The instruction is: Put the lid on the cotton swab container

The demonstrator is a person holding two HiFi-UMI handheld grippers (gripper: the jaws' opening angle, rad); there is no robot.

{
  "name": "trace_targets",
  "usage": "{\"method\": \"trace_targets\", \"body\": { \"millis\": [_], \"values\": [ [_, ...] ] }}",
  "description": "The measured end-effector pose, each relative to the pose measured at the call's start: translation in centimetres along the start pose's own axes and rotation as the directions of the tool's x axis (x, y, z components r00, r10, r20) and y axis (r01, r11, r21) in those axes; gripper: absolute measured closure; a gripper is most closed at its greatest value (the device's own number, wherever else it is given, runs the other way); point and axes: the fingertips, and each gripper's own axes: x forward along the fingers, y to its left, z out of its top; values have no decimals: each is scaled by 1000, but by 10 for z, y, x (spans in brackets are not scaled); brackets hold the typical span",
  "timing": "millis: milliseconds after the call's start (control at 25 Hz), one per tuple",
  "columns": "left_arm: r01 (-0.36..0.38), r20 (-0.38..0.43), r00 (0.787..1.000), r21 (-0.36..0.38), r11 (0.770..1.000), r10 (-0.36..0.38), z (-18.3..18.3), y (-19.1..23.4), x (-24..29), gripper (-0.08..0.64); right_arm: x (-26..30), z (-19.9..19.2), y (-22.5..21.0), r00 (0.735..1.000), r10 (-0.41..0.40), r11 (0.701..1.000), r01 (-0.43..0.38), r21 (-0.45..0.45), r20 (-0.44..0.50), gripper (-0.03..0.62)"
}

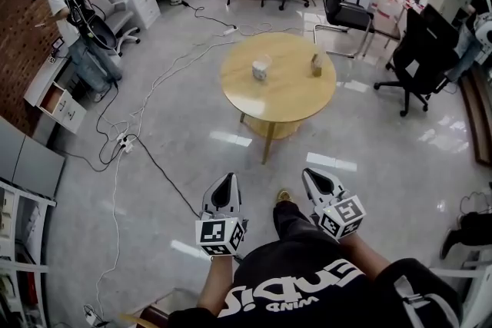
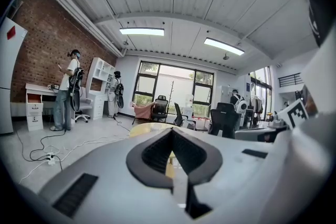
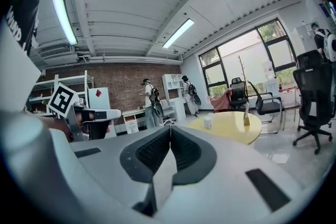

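1. In the head view alone, both tools are seen at once. The left gripper and the right gripper are held side by side in front of the person's body, each with its marker cube turned up towards the camera.
2. Both forearms are stretched forward from a black printed shirt. The two grippers are pointed roughly level towards a round wooden table, which stands well ahead of their tips.
3. On that table, the cotton swab container is seen ahead of the left gripper. A small tan object, whose nature cannot be told, stands apart from it, ahead of the right gripper.
4. In the left gripper view, the jaws are seen pressed together with nothing between them. The table is mostly covered by them, with only a yellow edge showing above and through their notch, and the container cannot be made out.
5. In the right gripper view, the jaws are likewise closed and empty. The table lies in the open to the right of the tips, with both items visible on it.
6. Only the gripper views show the brick wall and the ceiling lights. Two standing people are seen to the left of the left gripper's jaws.
7. White cables are seen on the floor to the left of the left gripper.
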Motion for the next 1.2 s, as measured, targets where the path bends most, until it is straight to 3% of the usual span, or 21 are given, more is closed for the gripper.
{"method": "trace_targets", "body": {
  "millis": [480, 1200],
  "values": [
    [-21, -18, 1000, -9, 1000, 21, 29, 22, 89, 549, 72, 32, -61, 1000, 14, 1000, -14, 23, -7, 589],
    [-95, 7, 995, -23, 995, 95, 58, 29, 206, 549, 163, 73, -156, 994, 112, 994, -112, 9, -14, 589]
  ]
}}
